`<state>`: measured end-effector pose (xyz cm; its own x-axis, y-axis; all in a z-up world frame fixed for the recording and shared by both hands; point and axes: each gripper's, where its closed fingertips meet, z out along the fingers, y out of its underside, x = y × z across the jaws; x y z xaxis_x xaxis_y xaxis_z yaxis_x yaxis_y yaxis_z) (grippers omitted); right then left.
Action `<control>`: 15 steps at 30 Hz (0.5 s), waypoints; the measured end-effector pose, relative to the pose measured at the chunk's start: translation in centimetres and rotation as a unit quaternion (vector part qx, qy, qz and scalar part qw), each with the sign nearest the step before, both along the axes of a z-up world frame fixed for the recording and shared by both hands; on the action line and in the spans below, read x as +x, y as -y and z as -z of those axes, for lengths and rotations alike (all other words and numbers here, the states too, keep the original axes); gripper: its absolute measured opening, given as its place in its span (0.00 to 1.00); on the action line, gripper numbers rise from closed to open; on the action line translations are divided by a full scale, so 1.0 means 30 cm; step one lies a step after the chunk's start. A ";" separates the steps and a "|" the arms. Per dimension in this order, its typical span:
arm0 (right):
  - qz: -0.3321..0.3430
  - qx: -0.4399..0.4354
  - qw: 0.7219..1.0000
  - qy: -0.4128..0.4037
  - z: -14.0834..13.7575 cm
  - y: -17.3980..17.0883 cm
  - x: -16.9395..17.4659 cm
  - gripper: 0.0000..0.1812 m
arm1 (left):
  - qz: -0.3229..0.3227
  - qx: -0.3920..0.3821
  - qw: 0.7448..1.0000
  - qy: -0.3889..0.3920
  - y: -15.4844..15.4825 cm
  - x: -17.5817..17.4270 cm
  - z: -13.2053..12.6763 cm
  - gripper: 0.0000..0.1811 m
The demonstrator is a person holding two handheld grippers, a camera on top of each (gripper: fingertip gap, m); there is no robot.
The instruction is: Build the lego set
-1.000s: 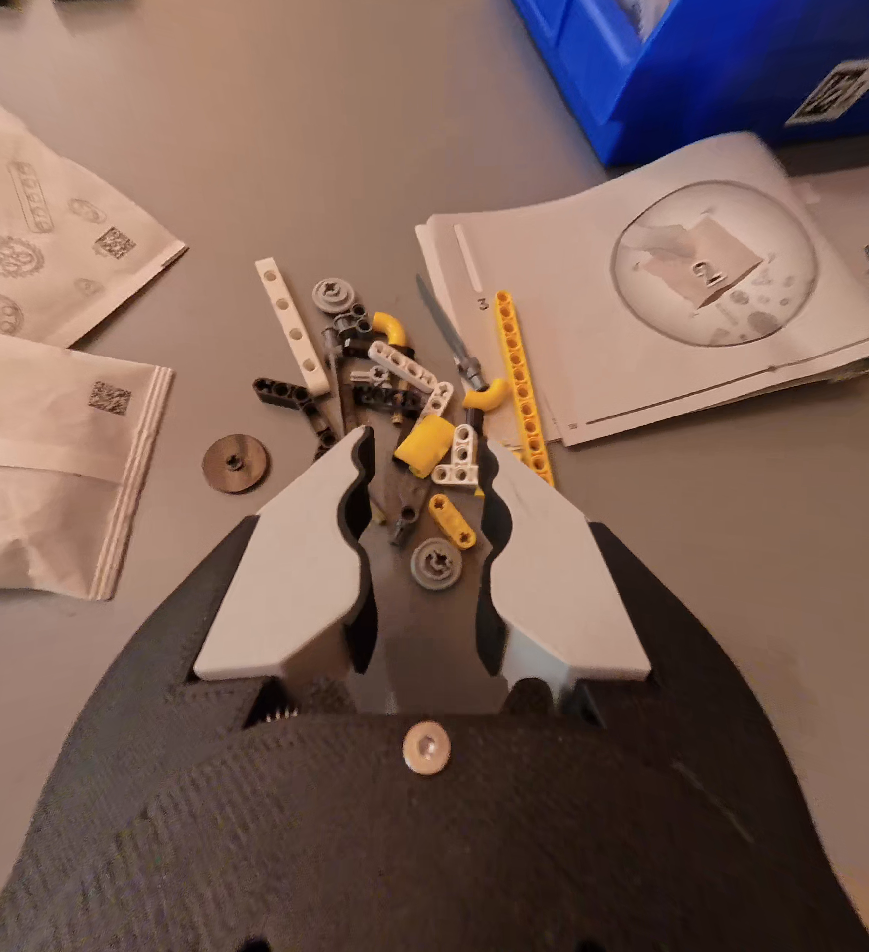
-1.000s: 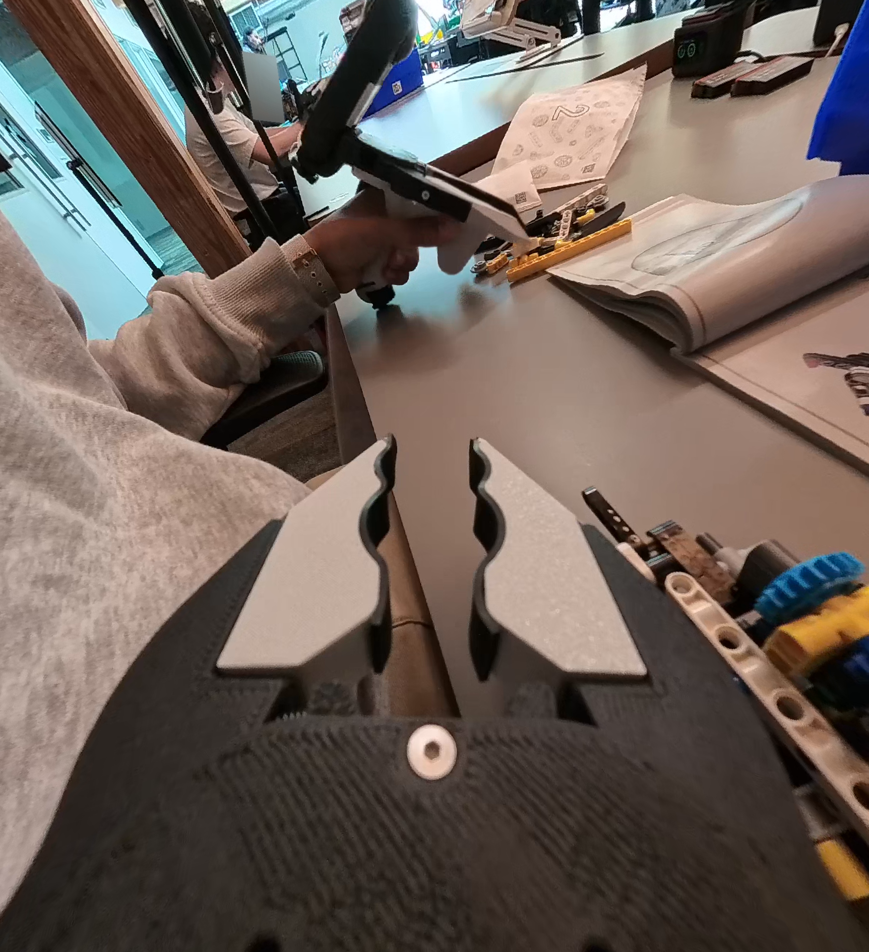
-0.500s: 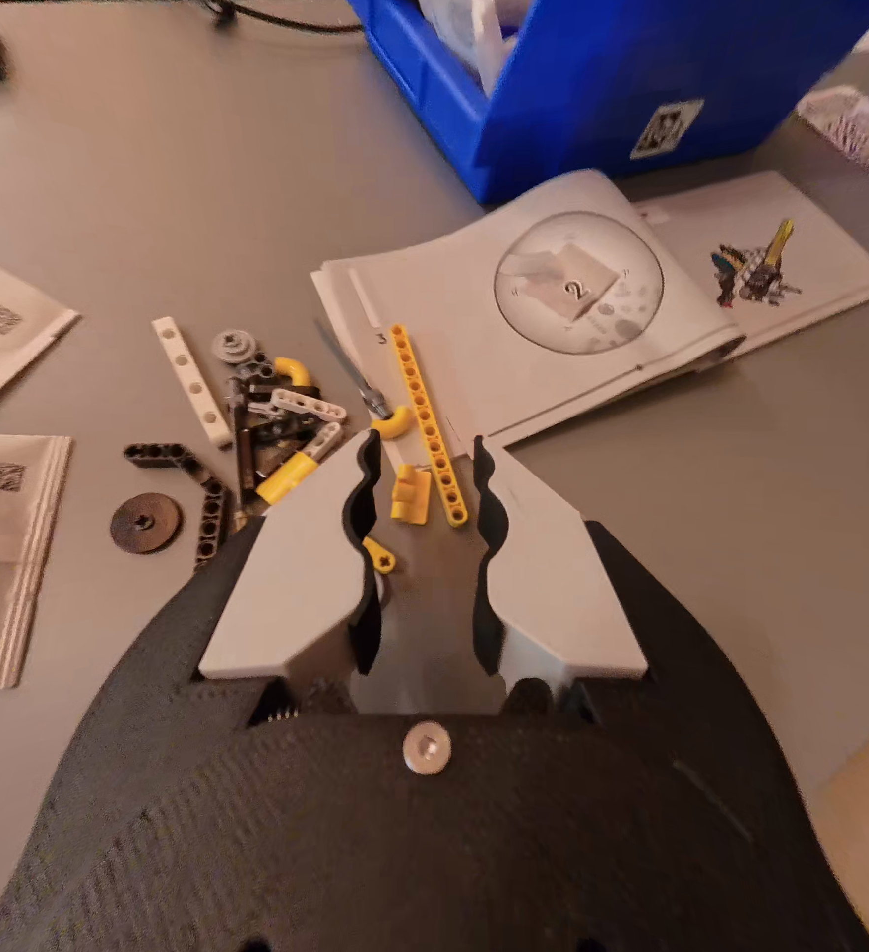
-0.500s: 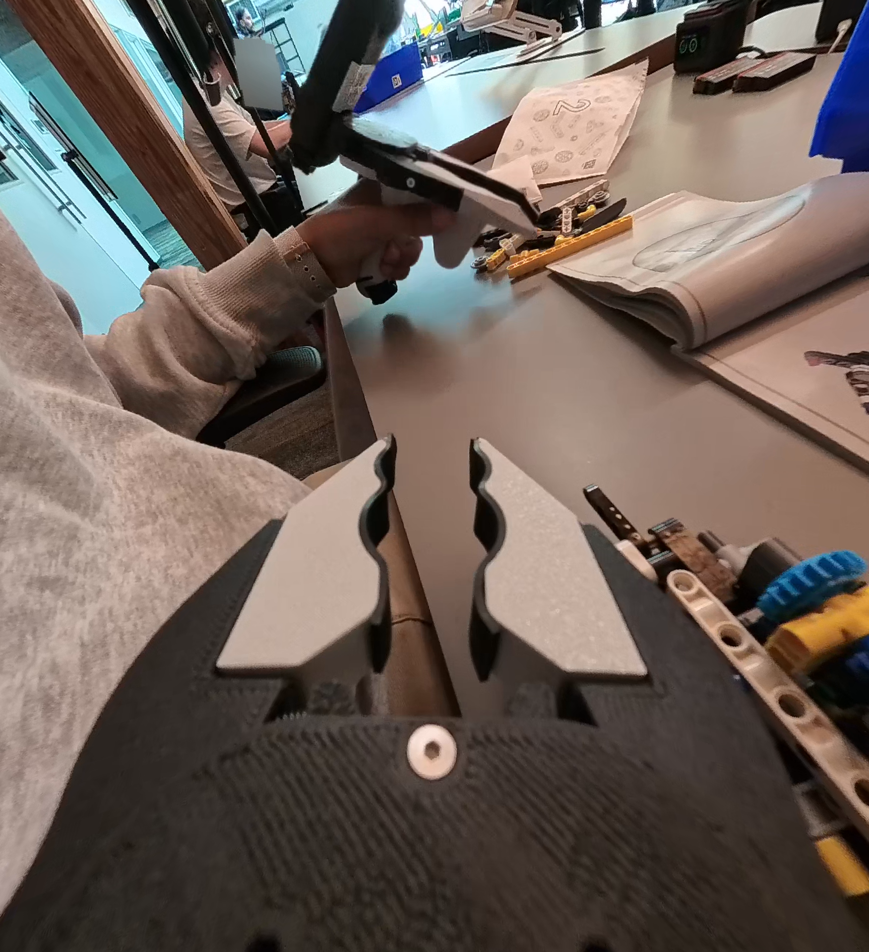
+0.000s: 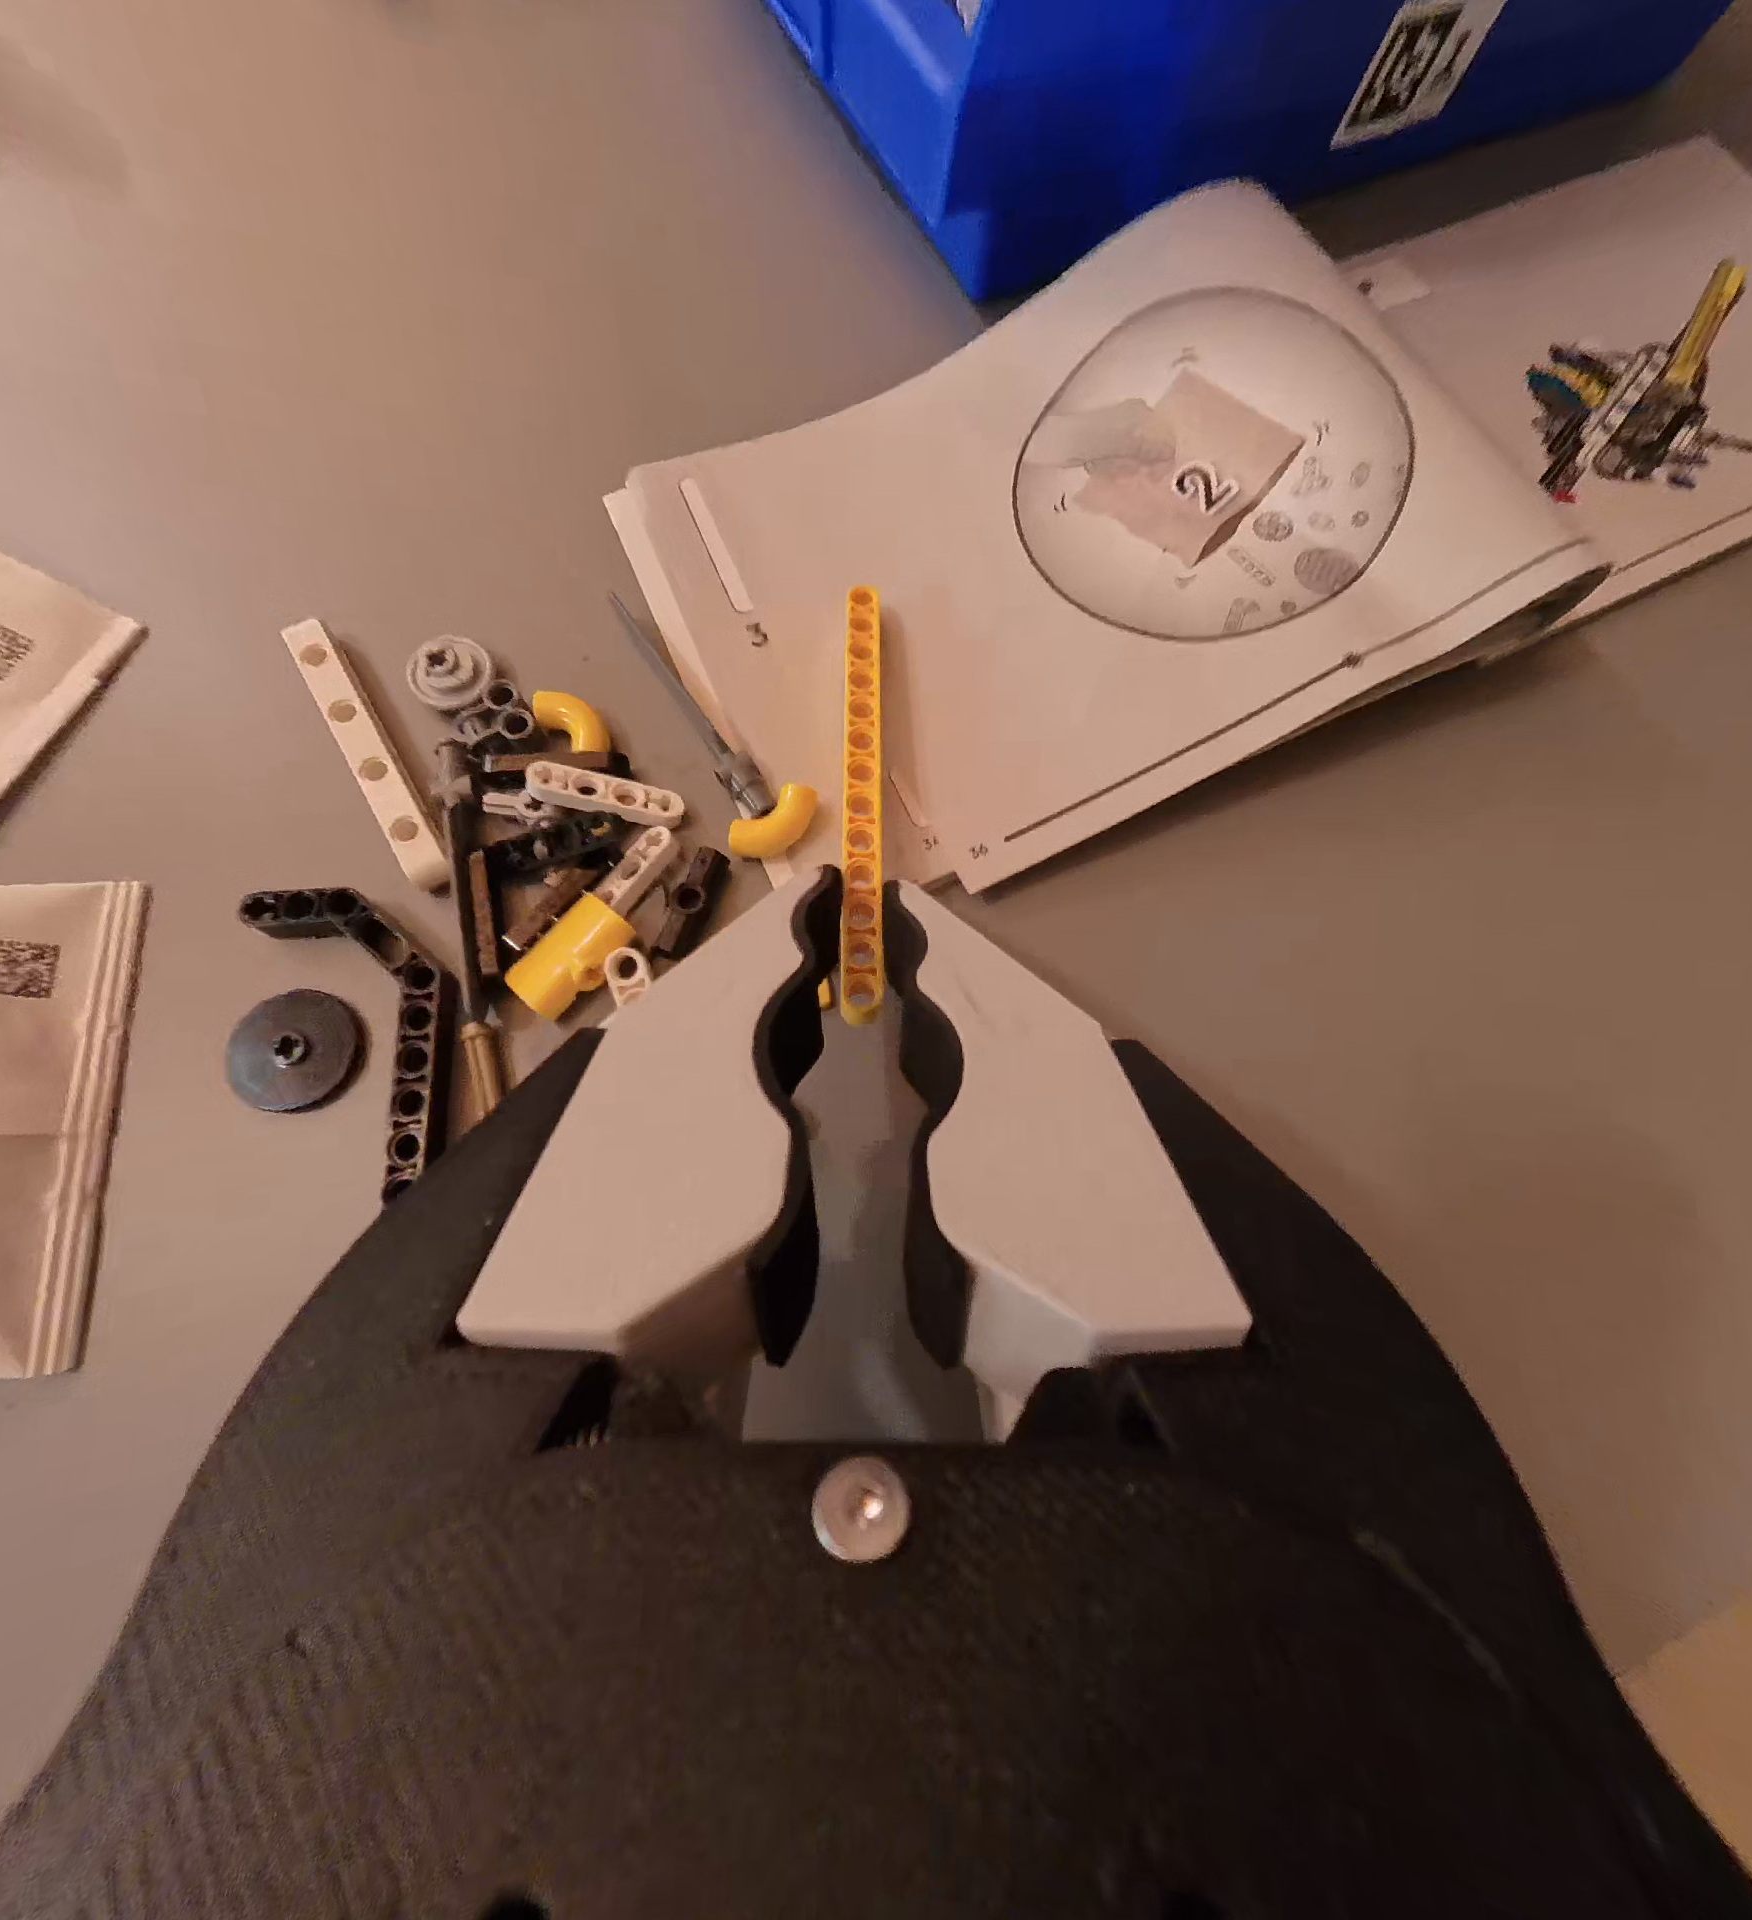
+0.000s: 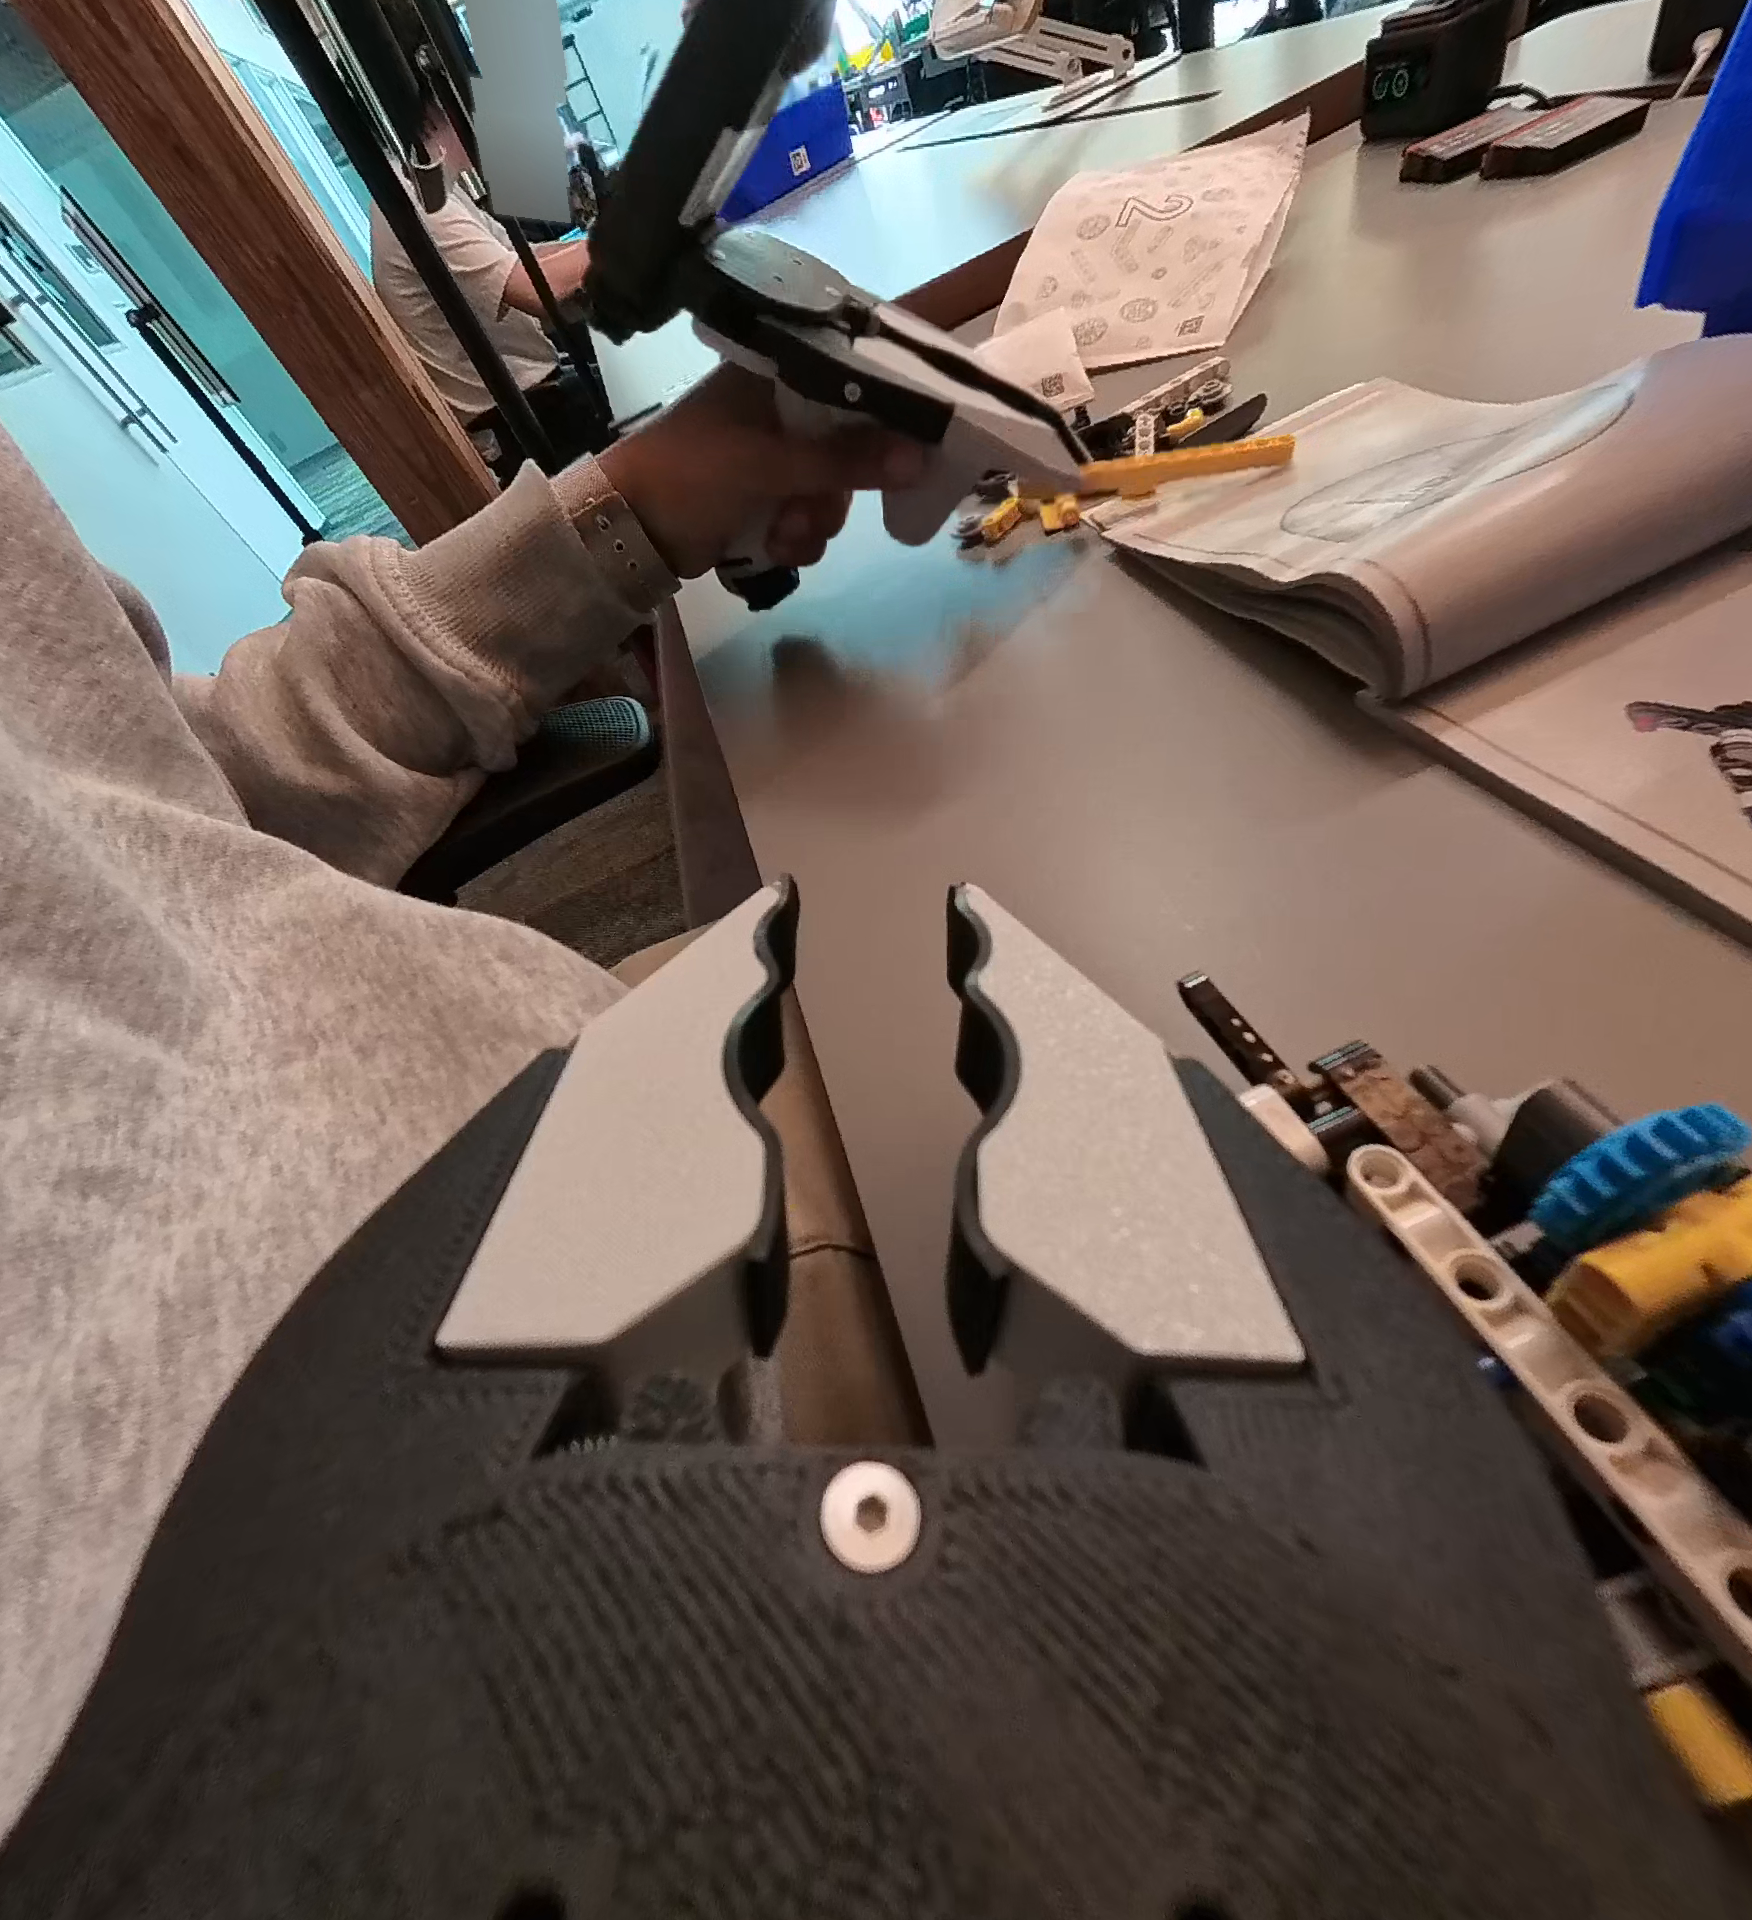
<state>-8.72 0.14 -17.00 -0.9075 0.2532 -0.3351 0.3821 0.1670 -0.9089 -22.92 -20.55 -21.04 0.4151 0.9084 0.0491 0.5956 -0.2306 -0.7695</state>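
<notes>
On the worktop [image 5: 384, 312], loose pieces [image 5: 539, 821] lie left of the open booklet [image 5: 1111, 582]; paper bags [image 5: 10, 1091] lie farther left, a bin [image 5: 1111, 114] behind the booklet.

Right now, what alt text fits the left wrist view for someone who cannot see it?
The left gripper is closed on the near end of a long yellow beam that reaches over an open instruction booklet. Loose Lego pieces lie scattered to the left on the grey table.

Long beam [image 5: 861, 800]: yellow, row of round holes. Left gripper [image 5: 859, 904]: grey fingers, black wavy pads, black textured body. Left of the beam: white beam [image 5: 365, 753], black angled beam [image 5: 373, 997], dark disc [image 5: 296, 1051]. Bin [image 5: 1142, 114]: blue.
</notes>
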 end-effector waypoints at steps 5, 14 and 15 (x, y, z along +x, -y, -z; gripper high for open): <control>0.001 0.000 1.000 -0.002 -0.001 -0.002 0.000 0.15 | -0.086 0.024 0.994 -0.063 0.129 -0.029 -0.093 0.03; 0.001 0.001 1.000 -0.001 0.000 -0.003 -0.001 0.15 | -0.221 -0.007 0.975 -0.011 0.382 0.004 -0.003 0.03; 0.001 0.001 1.000 -0.001 0.001 -0.003 -0.001 0.15 | -0.218 -0.003 0.976 -0.006 0.377 0.004 0.004 0.03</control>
<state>-8.75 0.22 -17.02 -0.9076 0.2548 -0.3337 0.3814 0.1679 -0.9090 -22.80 -31.87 -21.16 -0.0102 0.9991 0.0402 0.6290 0.0376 -0.7765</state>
